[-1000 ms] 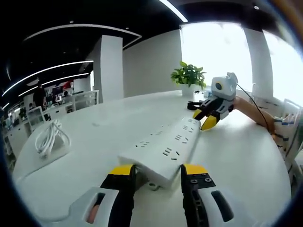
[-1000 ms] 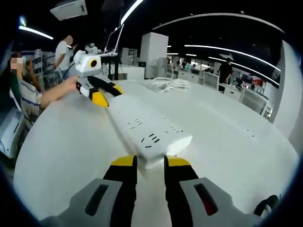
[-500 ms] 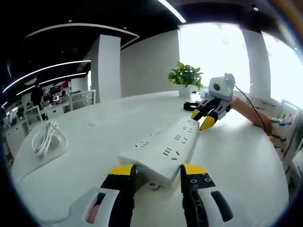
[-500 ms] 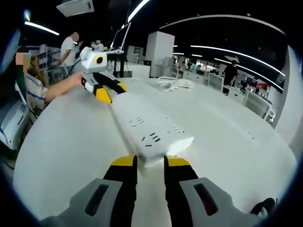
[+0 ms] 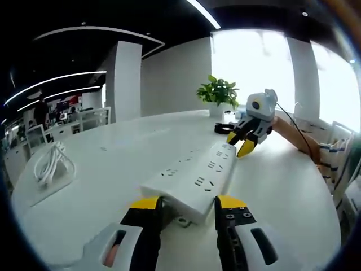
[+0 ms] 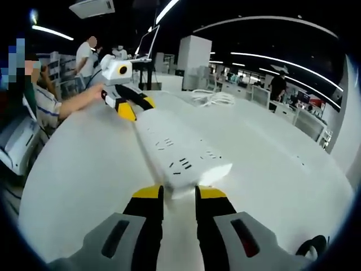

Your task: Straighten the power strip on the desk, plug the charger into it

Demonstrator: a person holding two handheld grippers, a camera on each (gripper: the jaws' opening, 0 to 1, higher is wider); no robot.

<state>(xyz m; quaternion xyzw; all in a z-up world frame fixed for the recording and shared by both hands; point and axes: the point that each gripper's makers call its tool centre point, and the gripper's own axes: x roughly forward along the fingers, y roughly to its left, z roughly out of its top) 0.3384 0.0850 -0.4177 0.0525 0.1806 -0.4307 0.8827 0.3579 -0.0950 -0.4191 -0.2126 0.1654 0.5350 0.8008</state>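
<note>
Little changed: both views drifted slightly. Left hand-held gripper (image 5: pixel 183 204) and right hand-held gripper (image 6: pixel 172 193) each clamp opposite ends of power strip (image 5: pixel 194 178) on bench (image 5: pixel 113 169); contact points hidden underneath strip.

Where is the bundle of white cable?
In the left gripper view, the coiled white cable lies at the left on the white desk, apart from the long white power strip held between both grippers.

Open-plan office; dark ceiling (image 5: pixel 113 17) with long curved light strips (image 5: pixel 96 29); white square column (image 5: pixel 127 79); bright window (image 5: pixel 254 62) behind potted plant (image 5: pixel 217 93); large white desk (image 5: pixel 113 152); ceiling air-conditioning unit (image 6: pixel 92 8); rows of desks and chairs (image 6: pixel 242 90) in distance; people standing far back (image 6: pixel 277 86).
</note>
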